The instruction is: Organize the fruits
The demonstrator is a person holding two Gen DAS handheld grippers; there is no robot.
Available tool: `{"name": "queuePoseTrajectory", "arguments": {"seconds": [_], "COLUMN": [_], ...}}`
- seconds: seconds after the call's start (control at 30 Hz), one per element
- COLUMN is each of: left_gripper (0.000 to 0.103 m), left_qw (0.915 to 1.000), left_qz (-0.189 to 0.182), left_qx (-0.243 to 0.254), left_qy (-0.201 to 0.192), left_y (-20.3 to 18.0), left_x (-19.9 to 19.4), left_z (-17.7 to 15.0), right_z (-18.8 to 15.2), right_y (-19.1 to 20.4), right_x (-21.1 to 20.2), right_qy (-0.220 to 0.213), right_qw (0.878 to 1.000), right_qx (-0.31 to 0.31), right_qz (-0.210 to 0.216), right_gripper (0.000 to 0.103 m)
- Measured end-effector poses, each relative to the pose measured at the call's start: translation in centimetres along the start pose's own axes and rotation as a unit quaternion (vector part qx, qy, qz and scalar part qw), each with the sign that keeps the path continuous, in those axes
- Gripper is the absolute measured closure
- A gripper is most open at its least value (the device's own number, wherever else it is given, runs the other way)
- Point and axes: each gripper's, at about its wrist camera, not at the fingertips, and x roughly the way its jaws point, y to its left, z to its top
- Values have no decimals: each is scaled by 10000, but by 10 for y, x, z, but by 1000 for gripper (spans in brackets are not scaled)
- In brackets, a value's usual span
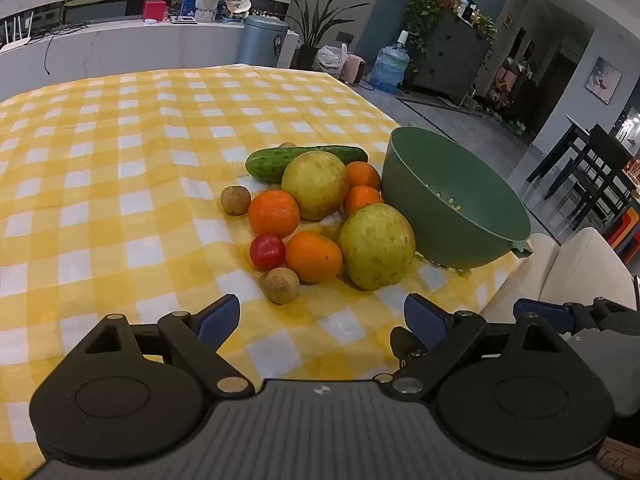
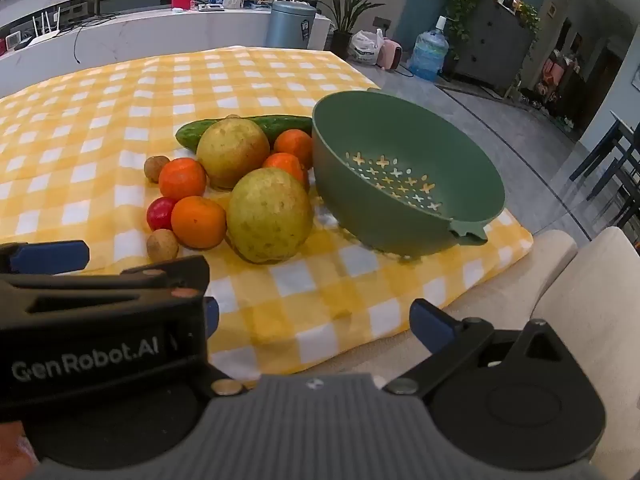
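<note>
A pile of fruit lies on the yellow checked tablecloth (image 1: 120,160): two yellow-green pears (image 1: 376,246) (image 1: 315,185), several oranges (image 1: 314,257), a red tomato (image 1: 267,251), small brown longans (image 1: 282,285), and a cucumber (image 1: 276,162) behind. An empty green colander bowl (image 1: 452,196) stands right of the pile, also in the right wrist view (image 2: 400,176). My left gripper (image 1: 320,322) is open and empty, just short of the pile. My right gripper (image 2: 316,316) is open and empty over the table's near edge, with the left gripper's body beside it at left.
A cream sofa (image 2: 560,280) lies right of the table's edge. Beyond the table are a white counter (image 1: 120,44), a grey bin (image 1: 262,40), plants, a water jug (image 1: 390,66) and dark chairs (image 1: 592,176) at far right.
</note>
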Motion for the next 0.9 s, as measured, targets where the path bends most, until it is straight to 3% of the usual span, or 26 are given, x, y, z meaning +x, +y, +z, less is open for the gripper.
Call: {"name": "queuePoseTrajectory", "arguments": {"seconds": [0.33,0.9], "left_gripper": [0,0], "left_qw": [9998,9999], "left_qz": [72,80], "left_qx": [67,74], "left_qy": [143,55], "left_y": [-2,-2], "left_x": [5,1], "left_z": [-1,1], "right_z": [-4,-2], "right_y": [-3,-2], "right_x": [5,1], "right_qy": [144,84], "right_qw": [9999,9999], "right_qx": [67,126], "right_qz": [-12,63], "right_gripper": [6,8]}}
